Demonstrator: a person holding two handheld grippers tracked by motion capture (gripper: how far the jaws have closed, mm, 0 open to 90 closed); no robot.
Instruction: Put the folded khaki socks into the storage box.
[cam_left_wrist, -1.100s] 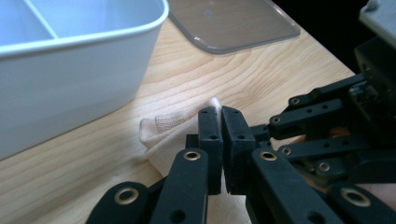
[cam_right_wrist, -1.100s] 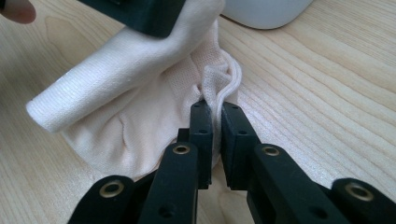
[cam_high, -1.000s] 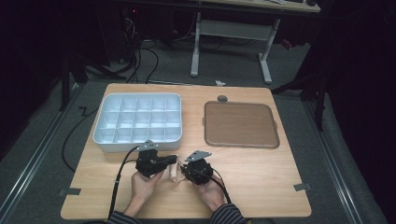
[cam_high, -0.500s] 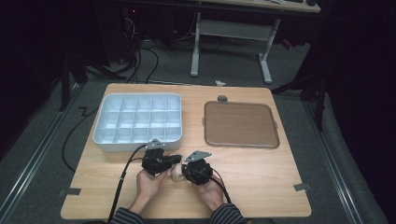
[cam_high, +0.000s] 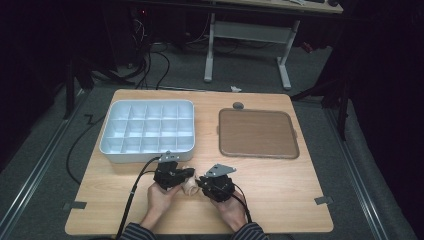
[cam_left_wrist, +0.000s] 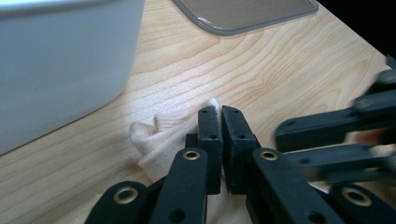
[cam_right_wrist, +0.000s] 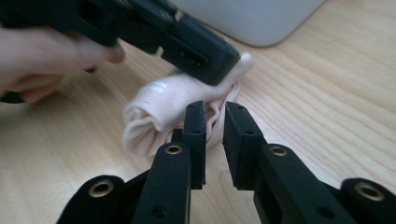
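I have the left tool (cam_left_wrist: 219, 114) pinched shut on the cream sock (cam_right_wrist: 173, 109), half-rolled on the surface (cam_high: 280, 185) at six o'clock of the divided tray (cam_high: 147, 131). My right tool (cam_right_wrist: 214, 109) has just been opening, sock edge loose between. Rolling remains.

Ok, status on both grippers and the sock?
Left gripper shut on rolled sock. Right gripper just opening, jaws slightly apart at sock. Nothing in the way.

Left claw (cam_high: 186, 174) pinched closed, right claw (cam_high: 201, 183) jaws just opening slightly, tips nearly meeting
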